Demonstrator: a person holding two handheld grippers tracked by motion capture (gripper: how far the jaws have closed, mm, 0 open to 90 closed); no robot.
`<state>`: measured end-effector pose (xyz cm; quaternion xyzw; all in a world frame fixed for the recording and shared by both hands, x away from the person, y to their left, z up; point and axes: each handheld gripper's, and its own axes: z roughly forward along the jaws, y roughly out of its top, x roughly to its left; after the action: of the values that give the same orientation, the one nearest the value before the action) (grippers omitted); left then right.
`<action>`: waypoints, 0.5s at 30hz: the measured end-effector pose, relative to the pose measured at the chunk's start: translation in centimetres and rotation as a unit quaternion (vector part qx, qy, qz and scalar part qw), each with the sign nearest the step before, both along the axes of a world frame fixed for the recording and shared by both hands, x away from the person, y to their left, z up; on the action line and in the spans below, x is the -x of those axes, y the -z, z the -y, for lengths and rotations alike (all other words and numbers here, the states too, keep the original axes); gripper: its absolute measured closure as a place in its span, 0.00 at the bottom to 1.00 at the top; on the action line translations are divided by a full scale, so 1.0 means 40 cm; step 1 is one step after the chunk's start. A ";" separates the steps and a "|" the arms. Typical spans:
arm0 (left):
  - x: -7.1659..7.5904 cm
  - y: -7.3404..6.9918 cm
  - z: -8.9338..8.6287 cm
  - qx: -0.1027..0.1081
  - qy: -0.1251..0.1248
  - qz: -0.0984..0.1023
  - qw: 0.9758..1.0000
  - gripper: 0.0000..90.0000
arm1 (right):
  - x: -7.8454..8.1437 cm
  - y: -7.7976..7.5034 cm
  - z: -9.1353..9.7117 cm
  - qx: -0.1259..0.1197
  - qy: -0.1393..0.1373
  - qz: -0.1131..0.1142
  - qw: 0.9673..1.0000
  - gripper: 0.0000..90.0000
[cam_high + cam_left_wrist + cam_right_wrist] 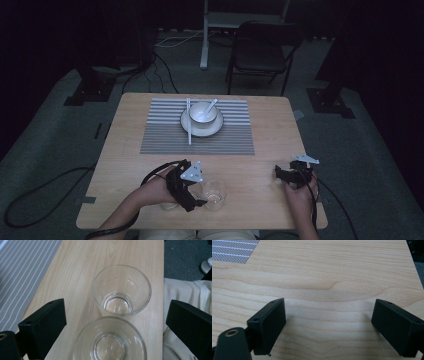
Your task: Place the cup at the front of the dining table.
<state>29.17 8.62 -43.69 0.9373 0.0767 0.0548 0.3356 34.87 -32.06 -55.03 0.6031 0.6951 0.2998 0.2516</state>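
Two glasses sit close together.
The left gripper (110, 322), jaws wide and empty, could bump the far glass (121, 291) at 12 o'clock while grabbing the near glass (110, 340). The right gripper (329, 327) is wide and empty too.

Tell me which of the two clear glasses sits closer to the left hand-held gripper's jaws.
The near glass, low in the left gripper view between the open jaws of the left hand-held gripper. The other glass stands just beyond it, farther along the table.

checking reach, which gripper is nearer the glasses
Left. The left gripper is right at the glasses, jaws open around the nearer one; the right gripper sits apart on bare table.
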 end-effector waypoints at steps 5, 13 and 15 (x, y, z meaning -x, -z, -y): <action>-0.004 0.011 0.029 -0.017 0.007 -0.002 1.000 0.03 | 0.000 0.000 0.000 0.000 0.000 0.000 1.000 0.13; -0.005 0.022 0.061 -0.032 0.022 -0.007 0.999 0.03 | 0.000 0.000 0.000 0.000 0.000 0.000 1.000 0.13; -0.005 0.028 0.074 -0.042 0.025 -0.013 0.999 0.03 | 0.000 0.000 0.000 0.000 0.000 0.000 1.000 0.13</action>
<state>29.36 5.67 -44.82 0.9528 0.0555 0.0373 0.2961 34.87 -32.07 -55.03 0.6030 0.6951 0.2998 0.2517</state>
